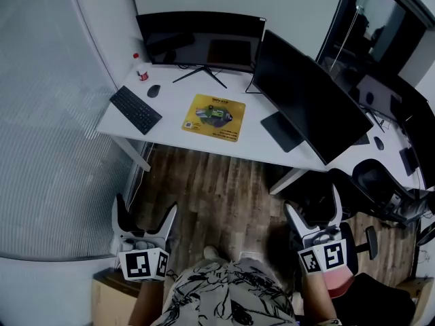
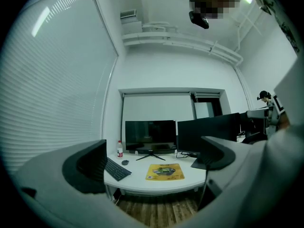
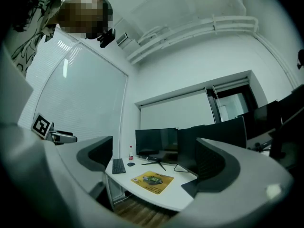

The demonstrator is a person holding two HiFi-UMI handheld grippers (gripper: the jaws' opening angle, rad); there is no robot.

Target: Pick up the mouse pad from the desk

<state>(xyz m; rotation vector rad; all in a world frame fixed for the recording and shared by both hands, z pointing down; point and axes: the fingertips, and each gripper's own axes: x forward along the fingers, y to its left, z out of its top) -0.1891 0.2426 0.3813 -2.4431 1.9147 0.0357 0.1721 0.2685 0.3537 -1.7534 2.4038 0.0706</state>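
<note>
- Left tool point(image 1: 145, 210) and right tool point(image 1: 314, 204) are held low near the person's patterned shirt point(image 1: 224, 292); both have jaws spread wide with nothing between them
- Both hang over the wooden floor point(image 1: 217, 185), well apart from the white tabletop point(image 1: 255, 140)
- The yellow mouse pad point(image 1: 214, 117) lies flat on the tabletop, near its front edge, untouched
- A black keyboard point(image 1: 135, 109) sits to the left of the pad; a dark mouse point(image 1: 153, 91) just behind the keyboard; a small bottle point(image 1: 141, 70) beyond, in the corner
- Farthest back stands a dark monitor point(image 1: 200, 41); a second monitor point(image 1: 309, 94) angles along the right side
</note>
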